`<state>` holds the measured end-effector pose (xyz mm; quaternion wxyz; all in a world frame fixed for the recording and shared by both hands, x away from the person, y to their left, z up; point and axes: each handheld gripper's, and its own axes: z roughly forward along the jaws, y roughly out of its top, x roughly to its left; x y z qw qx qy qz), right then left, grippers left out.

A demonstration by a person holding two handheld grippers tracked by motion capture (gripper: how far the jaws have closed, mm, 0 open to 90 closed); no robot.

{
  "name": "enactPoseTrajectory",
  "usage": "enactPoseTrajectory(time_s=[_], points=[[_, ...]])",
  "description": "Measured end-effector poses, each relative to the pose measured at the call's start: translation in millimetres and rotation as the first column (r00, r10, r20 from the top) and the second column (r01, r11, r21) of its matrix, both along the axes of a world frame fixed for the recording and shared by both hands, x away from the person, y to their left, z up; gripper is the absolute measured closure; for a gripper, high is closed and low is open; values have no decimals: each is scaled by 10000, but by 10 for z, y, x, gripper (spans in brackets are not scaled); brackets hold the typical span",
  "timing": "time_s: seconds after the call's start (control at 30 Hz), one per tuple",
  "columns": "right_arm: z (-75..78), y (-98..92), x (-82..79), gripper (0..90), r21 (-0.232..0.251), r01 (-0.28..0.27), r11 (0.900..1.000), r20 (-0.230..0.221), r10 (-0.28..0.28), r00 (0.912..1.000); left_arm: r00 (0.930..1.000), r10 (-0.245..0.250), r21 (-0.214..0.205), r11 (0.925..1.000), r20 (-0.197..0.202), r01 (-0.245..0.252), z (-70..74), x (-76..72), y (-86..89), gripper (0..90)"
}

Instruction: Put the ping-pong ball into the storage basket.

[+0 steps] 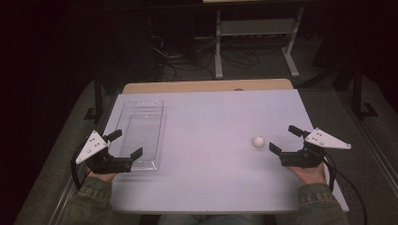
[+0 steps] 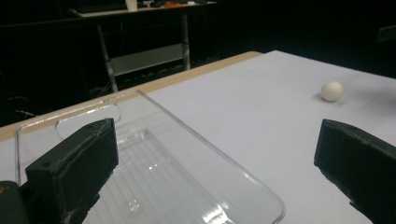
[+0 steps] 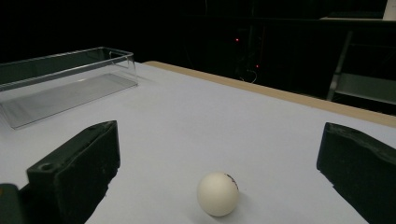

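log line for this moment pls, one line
left gripper: open, at clear tray near end | right gripper: open, facing white ball, not touching | ball on table, outside tray

White ball (image 3: 218, 194), small dark mark on top. Clear tray (image 1: 141, 123), ribbed floor. Pale lilac counter (image 1: 211, 117), tan far edge. Black tools, grey plates.

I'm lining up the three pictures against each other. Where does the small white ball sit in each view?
High view: the white ball lies on the table's right half, just ahead of the right gripper.
Left gripper view: upper right, far off across the table.
Right gripper view: bottom centre, close between the open jaws.
Shared landmark: the clear plastic tray, empty, on the table's left side.
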<state>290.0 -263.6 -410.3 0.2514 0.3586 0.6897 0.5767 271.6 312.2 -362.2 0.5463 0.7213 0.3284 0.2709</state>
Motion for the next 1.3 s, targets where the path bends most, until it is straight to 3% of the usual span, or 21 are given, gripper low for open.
enactPoseTrajectory(time_s=[0.1, 0.27, 0.7, 1.07, 1.3], points=[[3, -4, -3, 0, 19, 5, 10000, 17, -5, 10000, 10000, -59, 58, 10000, 44, 59, 49, 23, -21, 0], [7, -17, -5, 0, 34, 36, 10000, 55, -36, 10000, 9996, -271, 744, 9968, -48, 274, 120, 99, -88, 0], [11, -21, -12, 0, 52, 10, 10000, 75, -11, 10000, 9965, -834, 1048, 9910, -81, 837, 299, 227, -243, 0], [11, -27, -12, 0, 146, -9, 9999, -7, 9, 10000, 9945, -1033, 1270, 9864, -176, 1047, 422, 329, -291, 0], [11, -26, -13, 0, 169, -12, 9999, -14, 12, 10000, 9889, -1462, 1589, 9761, -246, 1483, 491, 356, -403, 0]])
